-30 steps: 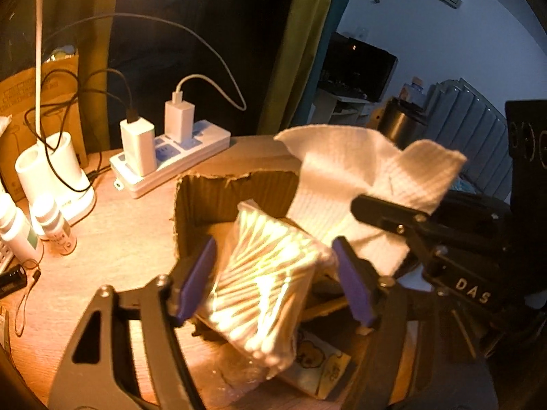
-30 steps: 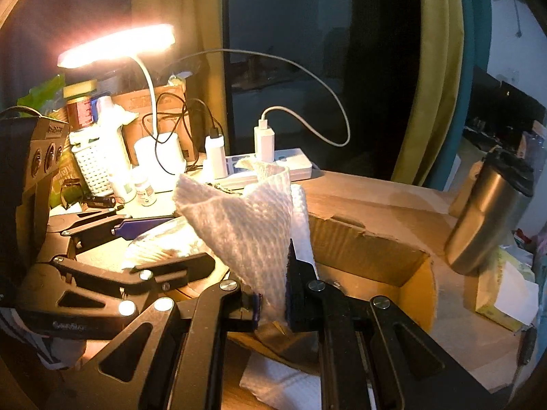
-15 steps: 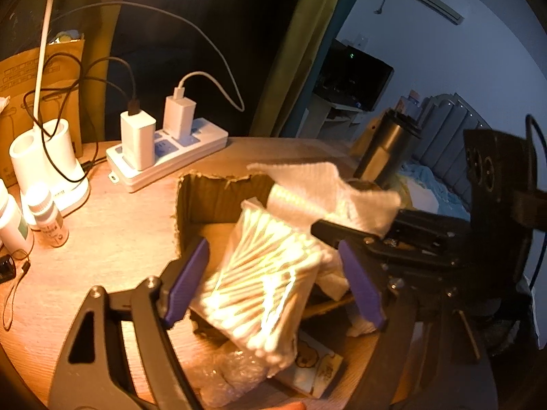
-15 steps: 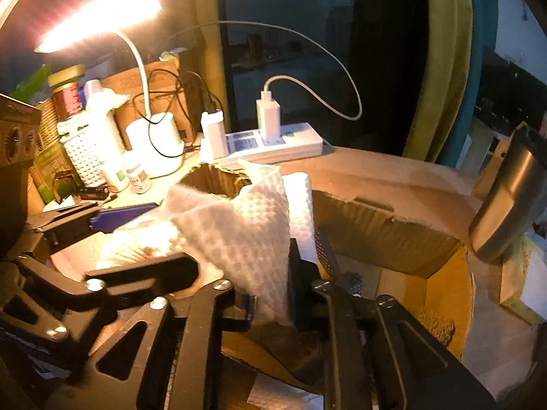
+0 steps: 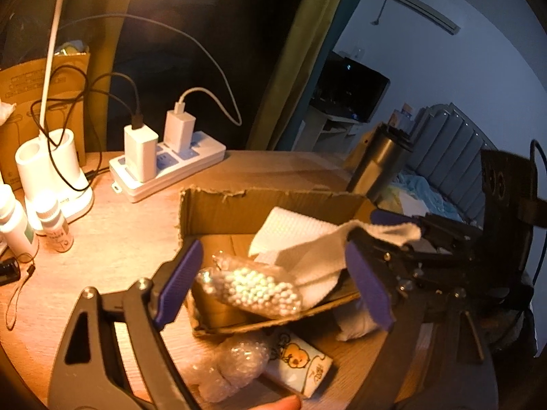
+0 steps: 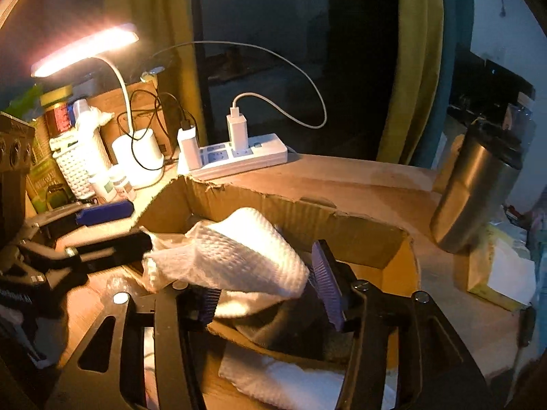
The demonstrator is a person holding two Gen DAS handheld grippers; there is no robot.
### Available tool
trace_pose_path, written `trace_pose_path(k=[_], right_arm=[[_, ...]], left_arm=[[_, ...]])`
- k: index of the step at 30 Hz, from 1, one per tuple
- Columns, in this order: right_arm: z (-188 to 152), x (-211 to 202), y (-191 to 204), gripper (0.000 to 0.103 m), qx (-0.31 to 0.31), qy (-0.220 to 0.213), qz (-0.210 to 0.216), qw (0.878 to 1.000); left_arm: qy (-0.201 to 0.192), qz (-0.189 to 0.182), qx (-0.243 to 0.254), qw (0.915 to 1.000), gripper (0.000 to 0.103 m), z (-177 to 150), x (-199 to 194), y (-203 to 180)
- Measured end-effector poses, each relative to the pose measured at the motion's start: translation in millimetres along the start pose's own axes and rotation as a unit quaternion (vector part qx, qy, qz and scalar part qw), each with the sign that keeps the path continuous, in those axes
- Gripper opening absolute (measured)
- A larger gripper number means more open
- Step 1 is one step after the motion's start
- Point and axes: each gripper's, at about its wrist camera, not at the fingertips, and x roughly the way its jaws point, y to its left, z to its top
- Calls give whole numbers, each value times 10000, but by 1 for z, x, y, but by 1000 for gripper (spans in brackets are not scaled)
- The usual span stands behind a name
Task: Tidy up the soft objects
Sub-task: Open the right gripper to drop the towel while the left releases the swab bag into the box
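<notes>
An open cardboard box [image 5: 273, 201] [image 6: 307, 218] sits on the wooden table. A clear bag of cotton swabs [image 5: 253, 288] lies inside it at the near side. A white textured cloth [image 5: 301, 239] [image 6: 232, 256] lies in the box, draped over the box edge and over one finger of my right gripper. My left gripper [image 5: 273, 283] is open, its purple pads either side of the swab bag and just above it. My right gripper [image 6: 270, 294] is open over the box, the cloth resting loose on it.
A white power strip [image 5: 164, 167] with chargers, a desk lamp base [image 5: 48, 171] and small bottles [image 5: 51, 218] stand at the back left. A steel tumbler [image 6: 478, 184] stands right of the box. Bubble wrap [image 5: 232, 365] and a tissue pack [image 5: 301, 362] lie in front of it.
The left gripper let go of the swab bag, which dropped into the box. The right gripper opened and lowered, and the cloth fell from upright to lying in the box.
</notes>
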Motion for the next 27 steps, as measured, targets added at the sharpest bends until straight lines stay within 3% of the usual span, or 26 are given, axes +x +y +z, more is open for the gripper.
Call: trace_pose_path(k=[10,27], right_arm=[[-14,-8,3,55,-70,287,-265,9992],[-47,-52,-4,55,70,305,-642,9974]], left_arm=[[-141,68,49,9999,87,0,-20,-3],[-243,126,153,9995,87,-18,-55,-19]])
